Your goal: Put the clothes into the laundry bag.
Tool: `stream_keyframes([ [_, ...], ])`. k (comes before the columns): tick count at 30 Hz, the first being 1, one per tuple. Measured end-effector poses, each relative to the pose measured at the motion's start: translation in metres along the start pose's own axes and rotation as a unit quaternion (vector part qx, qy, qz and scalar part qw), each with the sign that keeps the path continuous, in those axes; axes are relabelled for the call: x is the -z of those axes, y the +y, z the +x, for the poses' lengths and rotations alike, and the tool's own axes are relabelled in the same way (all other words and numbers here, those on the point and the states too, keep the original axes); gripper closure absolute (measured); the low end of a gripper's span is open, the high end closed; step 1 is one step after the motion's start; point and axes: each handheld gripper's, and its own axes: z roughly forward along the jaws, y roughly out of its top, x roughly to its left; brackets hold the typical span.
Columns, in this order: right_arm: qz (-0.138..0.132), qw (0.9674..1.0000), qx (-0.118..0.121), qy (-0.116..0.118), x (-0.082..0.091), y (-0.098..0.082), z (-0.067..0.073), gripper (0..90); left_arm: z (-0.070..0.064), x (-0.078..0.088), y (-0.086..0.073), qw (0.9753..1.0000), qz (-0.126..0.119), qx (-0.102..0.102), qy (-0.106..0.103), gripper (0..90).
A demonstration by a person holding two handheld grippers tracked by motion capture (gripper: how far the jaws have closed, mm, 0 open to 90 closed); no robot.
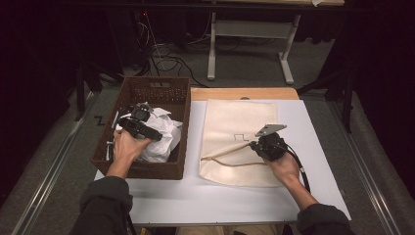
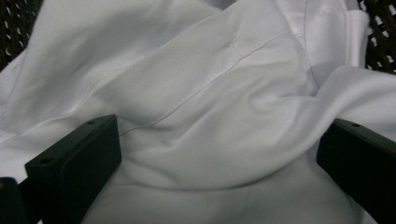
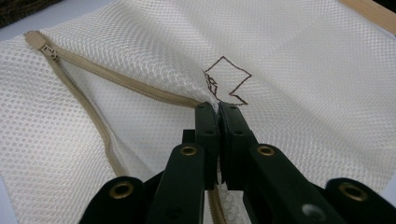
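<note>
The right tongs (image 3: pixel 218 108) are clenched on the upper edge of the cream mesh bag (image 1: pixel 237 127) beside its open zipper (image 3: pixel 116 77). The left tongs (image 2: pixel 219 154) stand released, pressed into the white cloth (image 2: pixel 196 93) in the brown wicker basket (image 1: pixel 147 169) at the left. Both lie on a white bench (image 1: pixel 205 200); grey floor and cables (image 1: pixel 166 56) are far behind

Basket (image 1: pixel 147 169): dark brown wicker weave
Garment (image 2: pixel 205 116): plain white, white stitched seams
Mesh bag (image 3: pixel 303 60): cream, fine honeycomb net; beige zip (image 3: pixel 112 74); small brown stitched outline (image 3: pixel 227 81)
Tabletop (image 1: pixel 205 200): pale grey-white, with light wood edge strip (image 1: pixel 244 93)
Left gripper (image 2: pixel 219 154), right gripper (image 3: pixel 218 109): black jaws
Sleeves (image 1: pixel 105 200): dark grey
</note>
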Motion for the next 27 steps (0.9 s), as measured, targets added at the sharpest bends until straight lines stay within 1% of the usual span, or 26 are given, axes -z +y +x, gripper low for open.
stream_keyframes([
  [1,0.001,1.0000,0.000,0.001,-0.001,0.000,0.000,88.2,0.000,-0.003,0.001,1.0000,0.004,0.000,0.000,0.0],
  [2,0.003,1.0000,0.004,0.001,-0.002,0.000,0.000,88.2,0.001,-0.006,0.002,1.0000,0.007,0.002,0.000,0.0],
  [4,0.007,1.0000,0.003,0.001,-0.003,0.000,0.001,88.2,0.001,-0.011,0.003,0.9999,0.013,0.002,0.001,0.0],
  [8,0.006,1.0000,0.004,0.002,-0.002,0.000,0.000,88.2,0.003,-0.017,0.004,0.9998,0.015,0.013,-0.006,0.0],
  [13,0.010,0.9999,0.005,0.001,-0.004,-0.002,0.001,88.2,0.004,-0.024,0.005,0.9998,0.020,0.004,-0.002,0.0],
  [16,0.009,0.9999,0.004,0.000,-0.004,-0.001,0.000,88.1,0.007,-0.028,0.006,0.9997,0.024,0.011,-0.004,0.0],
  [19,0.011,0.9999,0.005,0.000,-0.005,-0.001,0.000,88.1,0.009,-0.032,0.008,0.9994,0.032,0.012,-0.005,0.0],
  [21,0.016,0.9999,0.004,0.000,-0.006,-0.002,0.001,88.1,0.010,-0.034,0.010,0.9991,0.039,0.012,-0.007,0.1],
  [24,0.022,0.9997,0.008,0.000,-0.004,-0.002,0.001,88.0,0.014,-0.038,0.012,0.9988,0.043,0.017,-0.017,0.1],
  [27,0.019,0.9998,0.006,-0.002,-0.002,-0.001,0.000,88.0,0.018,-0.041,0.014,0.9983,0.047,0.023,-0.025,0.3],
])
